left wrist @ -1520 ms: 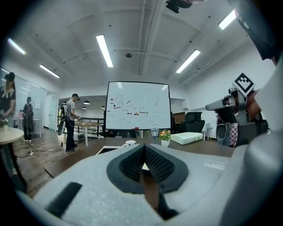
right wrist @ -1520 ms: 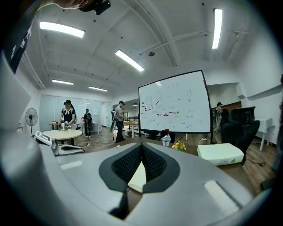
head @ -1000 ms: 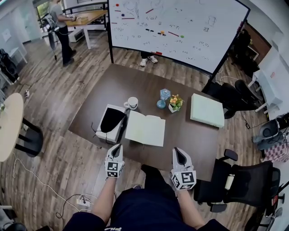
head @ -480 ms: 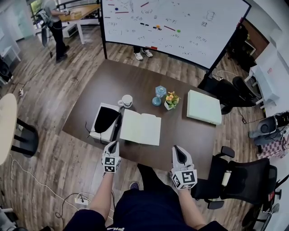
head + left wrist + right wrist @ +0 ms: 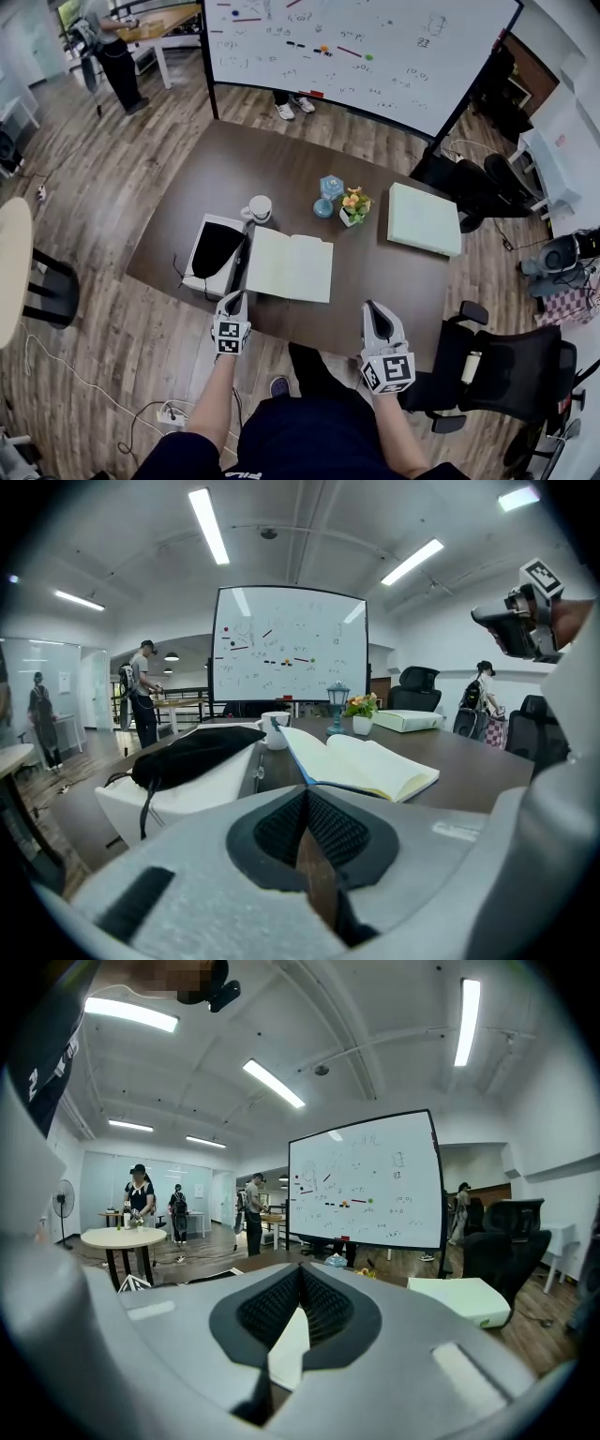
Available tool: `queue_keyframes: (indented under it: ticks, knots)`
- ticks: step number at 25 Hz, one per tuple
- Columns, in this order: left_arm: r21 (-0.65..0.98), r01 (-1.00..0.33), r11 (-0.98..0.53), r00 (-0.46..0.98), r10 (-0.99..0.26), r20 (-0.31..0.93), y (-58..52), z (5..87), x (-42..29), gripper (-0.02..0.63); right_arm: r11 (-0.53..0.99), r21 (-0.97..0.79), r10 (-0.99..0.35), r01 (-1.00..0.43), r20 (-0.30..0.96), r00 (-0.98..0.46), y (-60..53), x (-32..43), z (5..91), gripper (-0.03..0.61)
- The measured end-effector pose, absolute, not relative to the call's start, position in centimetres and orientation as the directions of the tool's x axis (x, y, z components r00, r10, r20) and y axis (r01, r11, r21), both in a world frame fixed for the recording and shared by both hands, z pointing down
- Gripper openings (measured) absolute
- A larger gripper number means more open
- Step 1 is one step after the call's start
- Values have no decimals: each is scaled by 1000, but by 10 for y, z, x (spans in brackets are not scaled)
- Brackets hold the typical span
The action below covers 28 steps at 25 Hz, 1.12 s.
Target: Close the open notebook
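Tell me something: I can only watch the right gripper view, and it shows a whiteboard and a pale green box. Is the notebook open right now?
Observer: Yes. In the head view the open cream-paged notebook lies flat on the dark brown table, with both pages facing up.
Visitor: Is the other gripper touching it?
Observer: No. The left hand-held gripper is at the table's near edge, close to the notebook's near left corner. Its jaws are together and hold nothing.
Visitor: Is anything next to the notebook?
Observer: A white box with a black fabric pouch on top lies along its left side.
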<state>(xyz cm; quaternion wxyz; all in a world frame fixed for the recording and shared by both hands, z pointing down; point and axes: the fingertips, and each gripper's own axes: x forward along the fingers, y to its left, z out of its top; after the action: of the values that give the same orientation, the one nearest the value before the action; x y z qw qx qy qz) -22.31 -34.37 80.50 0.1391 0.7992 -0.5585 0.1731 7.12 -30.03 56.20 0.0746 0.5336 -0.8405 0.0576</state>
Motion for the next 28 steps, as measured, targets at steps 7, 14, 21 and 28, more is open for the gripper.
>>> queue_keyframes:
  ticks: [7, 14, 21, 28]
  knots:
    - [55, -938, -341, 325, -819, 473, -357, 812, -220, -14, 409, -41, -891, -911, 199, -409, -303, 76, 564, -2]
    - [82, -927, -366, 368, -843, 392, -364, 786, -210, -12, 403, -36, -891, -915, 214, -401, -302, 76, 573, -2]
    - [105, -901, -420, 430, -838, 336, -372, 767, -185, -12, 401, -31, -890, -916, 225, -397, -296, 76, 580, 0]
    - [99, -883, -459, 465, -824, 324, -372, 757, -164, -12, 382, -36, -897, -923, 225, -380, -293, 84, 580, 0]
